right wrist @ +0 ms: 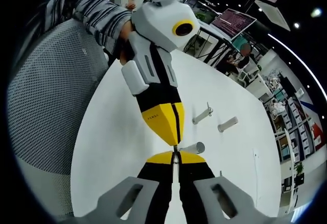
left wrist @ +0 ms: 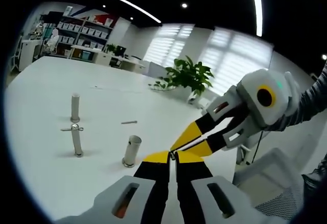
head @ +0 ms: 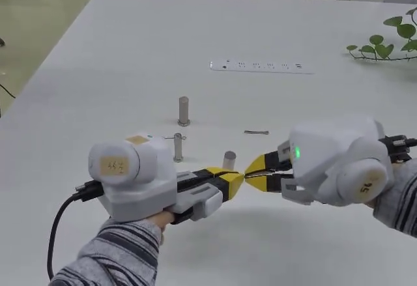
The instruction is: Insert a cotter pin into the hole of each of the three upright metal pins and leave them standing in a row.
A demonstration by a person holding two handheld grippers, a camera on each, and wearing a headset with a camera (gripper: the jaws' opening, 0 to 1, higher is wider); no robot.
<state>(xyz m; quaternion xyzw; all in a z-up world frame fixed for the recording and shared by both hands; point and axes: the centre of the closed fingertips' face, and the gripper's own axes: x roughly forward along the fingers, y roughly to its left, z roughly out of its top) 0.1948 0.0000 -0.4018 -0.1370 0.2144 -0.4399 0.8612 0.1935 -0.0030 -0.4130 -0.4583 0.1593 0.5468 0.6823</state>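
Middle pin [head: 178, 147] done; left gripper [left wrist: 173, 157] and right gripper [right wrist: 175, 158], both jaws together, meet tip-to-tip, seemingly passing a cotter pin [right wrist: 175, 153]; next needs careful threading through near pin [head: 229, 161].

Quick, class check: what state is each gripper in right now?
Left gripper: shut, tip to tip with the right; whether it pinches anything cannot be told.
Right gripper: shut, same doubt.

An open-plan office: long white tables [head: 195, 32], shelves of boxes [left wrist: 84, 30], a lit monitor [right wrist: 236, 22], a potted plant [left wrist: 189, 76].
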